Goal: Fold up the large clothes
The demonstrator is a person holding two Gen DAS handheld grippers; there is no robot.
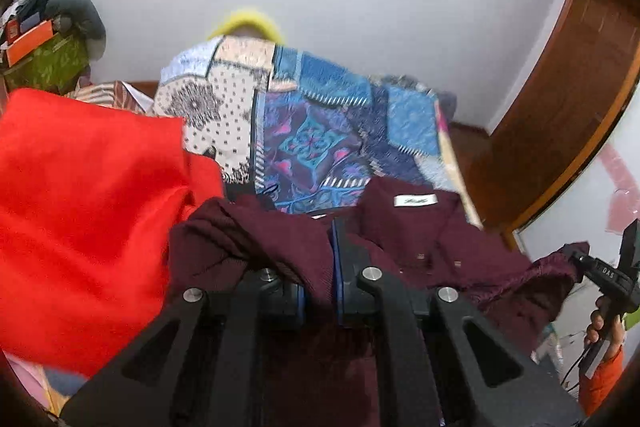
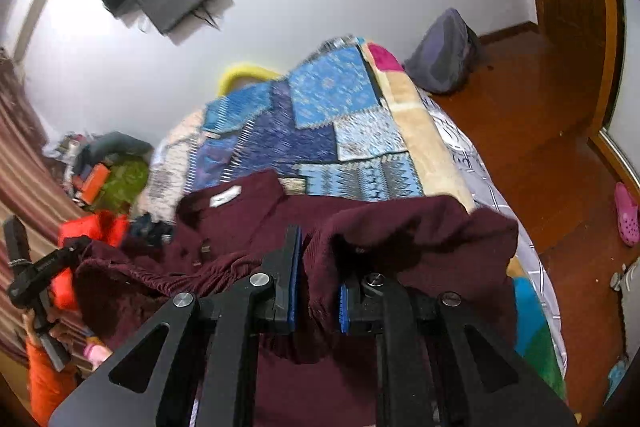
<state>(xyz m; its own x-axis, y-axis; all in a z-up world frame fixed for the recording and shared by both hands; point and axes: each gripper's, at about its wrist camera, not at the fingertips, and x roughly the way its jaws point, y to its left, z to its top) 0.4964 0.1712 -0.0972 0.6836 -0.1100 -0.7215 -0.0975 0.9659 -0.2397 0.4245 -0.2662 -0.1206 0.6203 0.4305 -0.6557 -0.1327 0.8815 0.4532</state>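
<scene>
A maroon knit shirt (image 1: 440, 247) with a white neck label lies over the near end of the bed; it also shows in the right wrist view (image 2: 248, 227). My left gripper (image 1: 320, 259) is shut on a bunched fold of its fabric, held up off the bed. My right gripper (image 2: 318, 279) is shut on another bunched edge of the same shirt, also lifted. The right gripper shows at the far right of the left wrist view (image 1: 580, 263), gripping the shirt's corner. The left gripper shows at the left of the right wrist view (image 2: 76, 247).
A patchwork quilt (image 1: 320, 123) in blue and cream covers the bed (image 2: 440, 155). A red cloth (image 1: 80, 219) lies at the left. A cluttered pile (image 1: 44, 39) stands by the wall. A grey backpack (image 2: 444, 55) and a pink shoe (image 2: 626, 215) sit on the wood floor.
</scene>
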